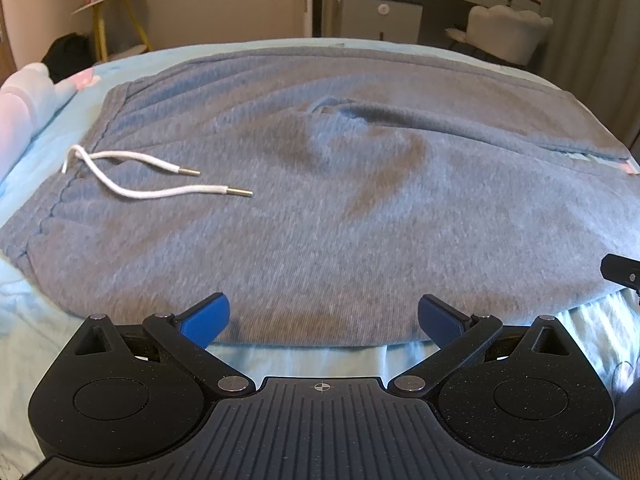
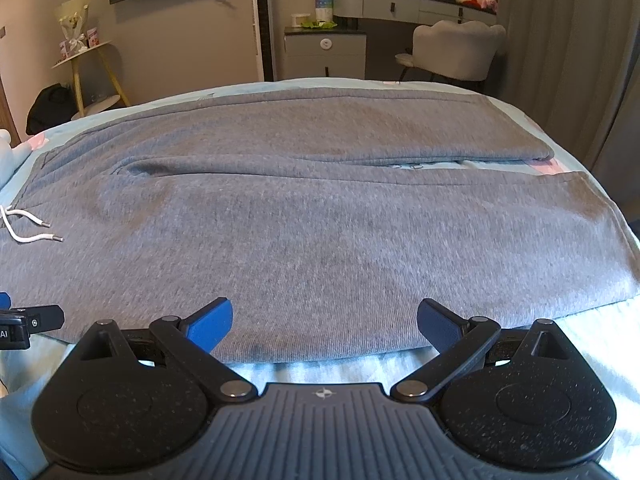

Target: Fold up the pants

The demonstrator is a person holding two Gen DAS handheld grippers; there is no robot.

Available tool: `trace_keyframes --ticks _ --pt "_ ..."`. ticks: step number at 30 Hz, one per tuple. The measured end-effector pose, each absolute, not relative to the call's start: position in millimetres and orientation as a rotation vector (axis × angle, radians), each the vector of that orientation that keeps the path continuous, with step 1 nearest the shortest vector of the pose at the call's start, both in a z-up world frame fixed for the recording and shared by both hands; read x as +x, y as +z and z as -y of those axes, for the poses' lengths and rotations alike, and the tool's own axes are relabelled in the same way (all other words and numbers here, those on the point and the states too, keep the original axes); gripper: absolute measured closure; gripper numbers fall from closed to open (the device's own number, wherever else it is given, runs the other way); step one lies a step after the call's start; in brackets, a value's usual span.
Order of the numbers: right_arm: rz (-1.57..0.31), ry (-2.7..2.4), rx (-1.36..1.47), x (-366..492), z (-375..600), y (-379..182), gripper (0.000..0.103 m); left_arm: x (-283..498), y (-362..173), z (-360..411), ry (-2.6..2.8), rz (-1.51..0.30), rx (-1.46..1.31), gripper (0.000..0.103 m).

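You have the pants [image 1: 320, 184] spread flat across the bed [image 1: 36, 184], both legs side by side, the drawstring [image 1: 132, 184] lying loose at the waistband end; by the look of it no fold is made yet. Your left gripper [image 1: 323, 318] and right gripper [image 2: 325, 320] hover at the pants' near edge, fingers wide apart, holding nothing. The whole folding remains.
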State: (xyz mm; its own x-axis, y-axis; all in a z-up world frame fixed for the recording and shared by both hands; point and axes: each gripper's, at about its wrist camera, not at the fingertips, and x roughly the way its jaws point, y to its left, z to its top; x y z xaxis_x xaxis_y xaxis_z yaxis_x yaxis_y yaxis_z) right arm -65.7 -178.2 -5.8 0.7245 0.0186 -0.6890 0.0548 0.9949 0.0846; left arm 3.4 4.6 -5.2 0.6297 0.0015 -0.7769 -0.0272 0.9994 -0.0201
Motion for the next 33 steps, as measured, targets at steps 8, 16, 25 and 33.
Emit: trace_keyframes --ticks 8,16,25,33 --pt "-0.762 -0.020 0.103 -65.7 178.1 -6.2 0.004 4.0 -5.7 -6.7 0.023 -0.897 -0.038 0.000" --pt "-0.762 -0.019 0.110 -65.5 179.0 -7.1 0.004 4.5 -6.9 -7.5 0.025 -0.904 -0.040 0.000" --pt "-0.765 -0.018 0.115 -65.4 178.9 -7.3 0.004 4.9 -7.8 -8.1 0.026 -0.908 -0.041 0.000" --pt "-0.769 -0.019 0.124 -65.2 180.1 -8.1 0.004 5.2 -8.8 -8.4 0.027 -0.915 -0.044 0.000"
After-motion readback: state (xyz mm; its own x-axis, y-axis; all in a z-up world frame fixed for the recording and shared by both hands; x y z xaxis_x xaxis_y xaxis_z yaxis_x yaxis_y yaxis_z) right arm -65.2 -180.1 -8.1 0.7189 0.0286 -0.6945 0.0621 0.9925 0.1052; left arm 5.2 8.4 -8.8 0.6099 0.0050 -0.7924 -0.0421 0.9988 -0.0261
